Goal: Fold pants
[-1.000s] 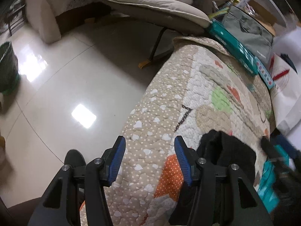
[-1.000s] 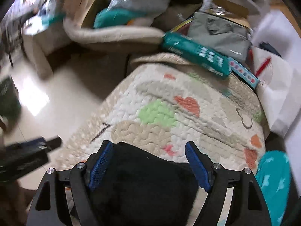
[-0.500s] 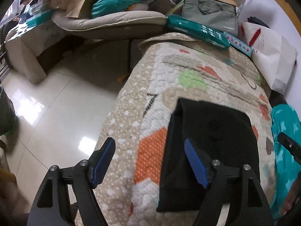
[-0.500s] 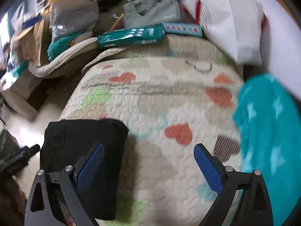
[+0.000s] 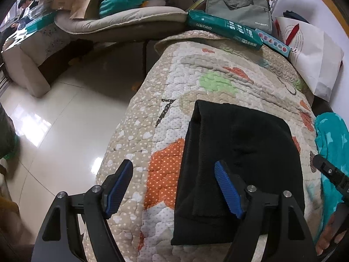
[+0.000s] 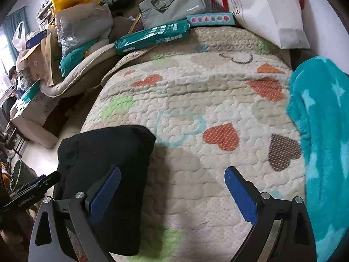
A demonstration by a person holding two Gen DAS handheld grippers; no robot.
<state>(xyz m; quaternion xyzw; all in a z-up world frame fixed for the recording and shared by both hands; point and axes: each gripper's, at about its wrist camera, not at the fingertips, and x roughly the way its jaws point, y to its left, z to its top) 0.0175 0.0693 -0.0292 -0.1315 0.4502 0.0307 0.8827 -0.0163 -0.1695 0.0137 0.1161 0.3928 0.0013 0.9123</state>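
The black pants (image 5: pixel 240 152) lie folded into a flat rectangle on the patterned quilt (image 5: pixel 218 83), near its left edge. They also show in the right wrist view (image 6: pixel 104 174) at the lower left. My left gripper (image 5: pixel 173 188) is open and empty, above the pants' left edge and the quilt beside it. My right gripper (image 6: pixel 172 191) is open and empty, over bare quilt (image 6: pixel 196 100) to the right of the pants. The left gripper's body (image 6: pixel 30 190) shows at the left edge of the right wrist view.
A teal blanket (image 6: pixel 322 131) lies on the quilt's right side. A green box (image 5: pixel 224 30), a small blue box (image 5: pixel 274 43), a grey bag (image 5: pixel 240 11) and a white paper bag (image 5: pixel 312 56) stand at the far end. Shiny floor (image 5: pixel 65 120) drops off left.
Both grippers have drawn back and up from the pants, which now lie folded and free. The right gripper has swung right over bare quilt. Both jaws opened wider.
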